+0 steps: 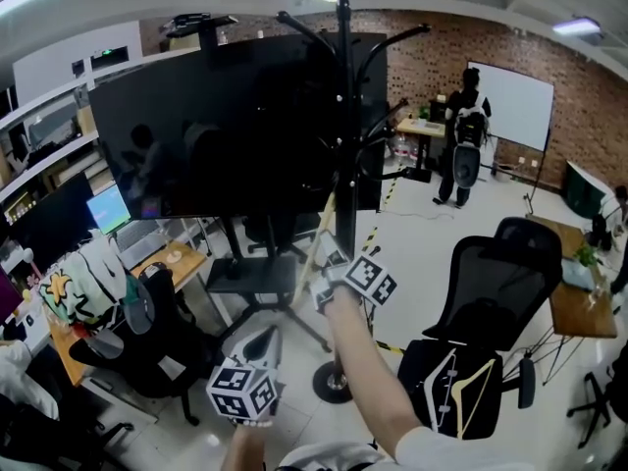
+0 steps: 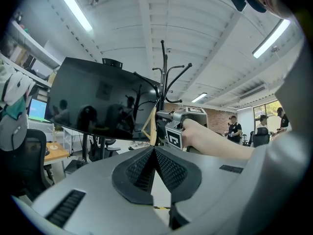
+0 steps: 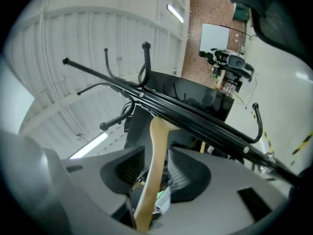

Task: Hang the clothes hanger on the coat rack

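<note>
- Right tool: clenched on the wooden arm of the clothes hanger, which runs lengthwise between its jaws and juts past the tips.
- Clothes hanger: raised in the air, its upper end right at the black pole of the coat rack; whether it touches the pole cannot be told.
- Left tool: jaws closed together, nothing between them, lower than the right tool and apart from the hanger.
- Coat rack: upright on the floor, in front of a large dark screen.

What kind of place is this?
Probably an open-plan office or lab workspace: a large black flat screen on a stand, a black mesh swivel office chair, and a white rectangular whiteboard against a red brick wall.
</note>
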